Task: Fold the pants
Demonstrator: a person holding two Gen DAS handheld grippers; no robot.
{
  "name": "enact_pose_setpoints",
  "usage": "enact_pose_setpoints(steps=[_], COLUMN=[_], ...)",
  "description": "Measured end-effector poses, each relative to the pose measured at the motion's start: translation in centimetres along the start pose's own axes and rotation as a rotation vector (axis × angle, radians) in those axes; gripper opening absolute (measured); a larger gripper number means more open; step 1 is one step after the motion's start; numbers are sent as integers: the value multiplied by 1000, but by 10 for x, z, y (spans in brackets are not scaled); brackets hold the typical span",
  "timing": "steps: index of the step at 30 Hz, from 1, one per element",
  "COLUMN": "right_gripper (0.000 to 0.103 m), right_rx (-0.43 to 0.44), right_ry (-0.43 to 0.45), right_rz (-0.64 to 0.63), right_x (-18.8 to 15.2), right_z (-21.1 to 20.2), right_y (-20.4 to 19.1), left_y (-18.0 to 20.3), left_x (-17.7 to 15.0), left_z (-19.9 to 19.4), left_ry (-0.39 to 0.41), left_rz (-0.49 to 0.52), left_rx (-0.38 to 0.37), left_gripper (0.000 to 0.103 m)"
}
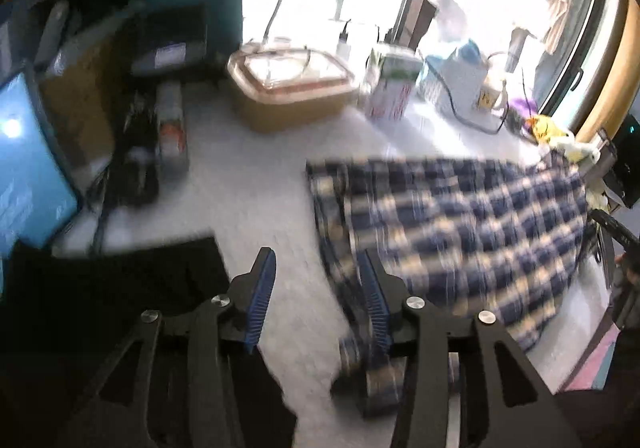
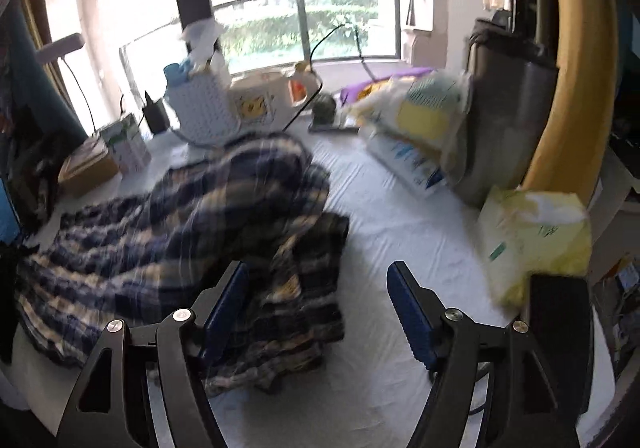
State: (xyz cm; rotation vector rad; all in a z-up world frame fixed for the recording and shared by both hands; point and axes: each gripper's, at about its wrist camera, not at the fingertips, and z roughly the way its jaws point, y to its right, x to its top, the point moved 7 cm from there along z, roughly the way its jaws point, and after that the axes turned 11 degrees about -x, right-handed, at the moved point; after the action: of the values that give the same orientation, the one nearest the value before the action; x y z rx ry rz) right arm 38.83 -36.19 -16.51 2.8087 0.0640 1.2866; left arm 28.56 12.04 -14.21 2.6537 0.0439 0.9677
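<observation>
So we've got the plaid pants [image 1: 460, 232] lying in a rumpled heap on the white table [image 1: 256, 188], blue and cream checks, bunched up rather than flat. From the right wrist view the pants [image 2: 180, 232] fill the left half of the table [image 2: 384, 248], with a folded-over lump toward the window side.

Our left gripper [image 1: 318, 272] has its jaws spread apart with nothing between them; the right-side finger sits right at the near edge of the pants, and whether it touches the cloth we can't tell, the picture is pretty smeared. Our right gripper [image 2: 316, 288] is spread wide too, holding nothing, with its left finger over the near edge of the fabric and the other over bare table.

Around the edges: a tan box with a clear lid [image 1: 292, 92] and a carton [image 1: 390, 88] at the back of the table, a lit screen [image 1: 28, 164] on the left, and a yellow packet [image 2: 536, 236] on the right, well apart from the pants.
</observation>
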Motion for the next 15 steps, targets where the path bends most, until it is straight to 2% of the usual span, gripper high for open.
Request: enact_pose_setpoints(steps=[3, 7, 12, 15], right_gripper=[74, 74, 74, 74], right_rx=[6, 3, 17, 14], right_ry=[24, 48, 42, 27], right_rz=[1, -9, -1, 7], right_x=[9, 21, 24, 23], right_z=[0, 3, 13, 20], right_y=[-4, -17, -30, -29], left_y=[6, 15, 18, 7], left_x=[22, 40, 40, 36], left_z=[20, 67, 113, 133], left_ry=[2, -48, -151, -201], left_rz=[41, 91, 150, 153], left_rx=[-47, -78, -59, 3], left_gripper=[44, 44, 44, 43])
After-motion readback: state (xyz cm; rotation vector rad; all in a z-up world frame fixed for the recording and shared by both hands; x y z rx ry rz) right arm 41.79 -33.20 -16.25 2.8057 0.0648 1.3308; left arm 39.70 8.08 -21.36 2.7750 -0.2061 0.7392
